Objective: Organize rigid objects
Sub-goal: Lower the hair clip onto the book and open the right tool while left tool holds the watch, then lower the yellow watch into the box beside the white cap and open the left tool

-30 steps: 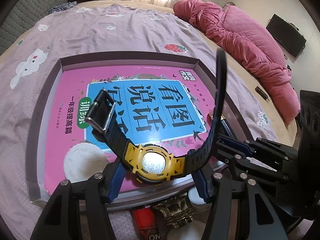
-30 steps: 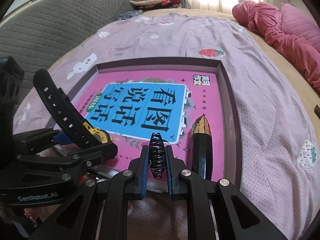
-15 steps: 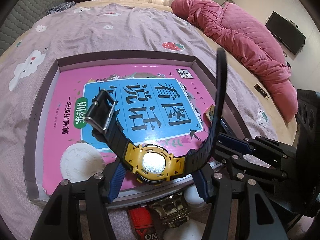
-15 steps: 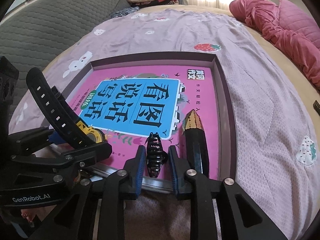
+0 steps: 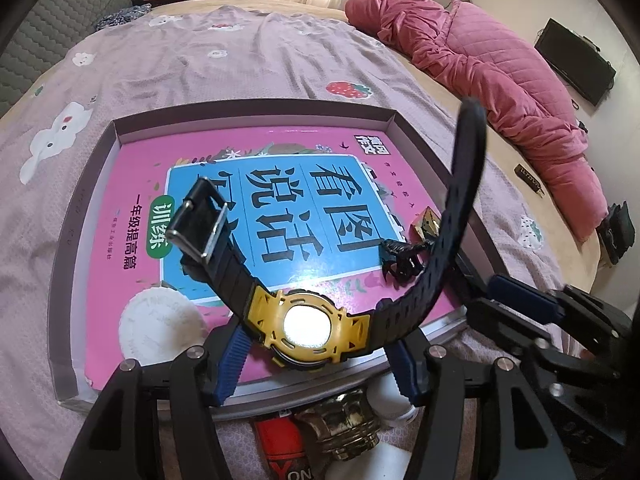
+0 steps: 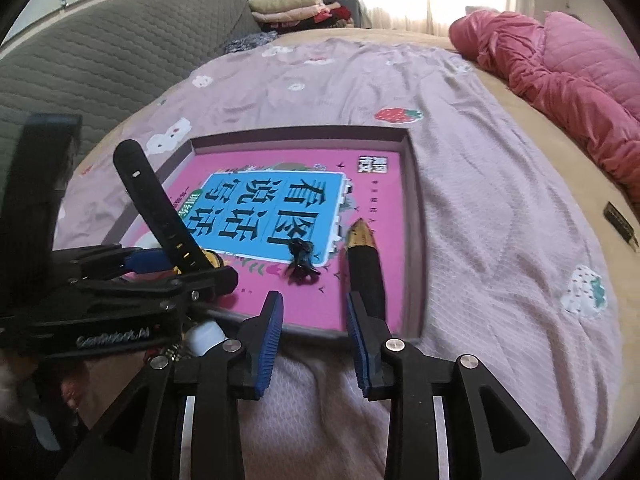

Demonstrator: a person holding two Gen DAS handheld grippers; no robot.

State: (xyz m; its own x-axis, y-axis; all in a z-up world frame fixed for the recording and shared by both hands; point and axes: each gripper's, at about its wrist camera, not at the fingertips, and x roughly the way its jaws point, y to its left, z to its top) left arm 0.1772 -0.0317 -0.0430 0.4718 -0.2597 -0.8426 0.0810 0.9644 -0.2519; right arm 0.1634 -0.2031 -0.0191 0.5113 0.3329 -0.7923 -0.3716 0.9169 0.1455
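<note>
One watch [image 5: 306, 326] clamped in left gripper [image 5: 316, 360] jaws, right gripper [image 6: 314, 332] jaws apart, one hair clip [image 6: 301, 261], possibly one pen [image 6: 365, 264], in tray [image 6: 414, 216].

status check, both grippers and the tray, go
Left gripper shut on watch, above tray near edge. Right gripper open, empty; hair claw lies on the pink book beside black-gold pen. Nothing blocking.
</note>
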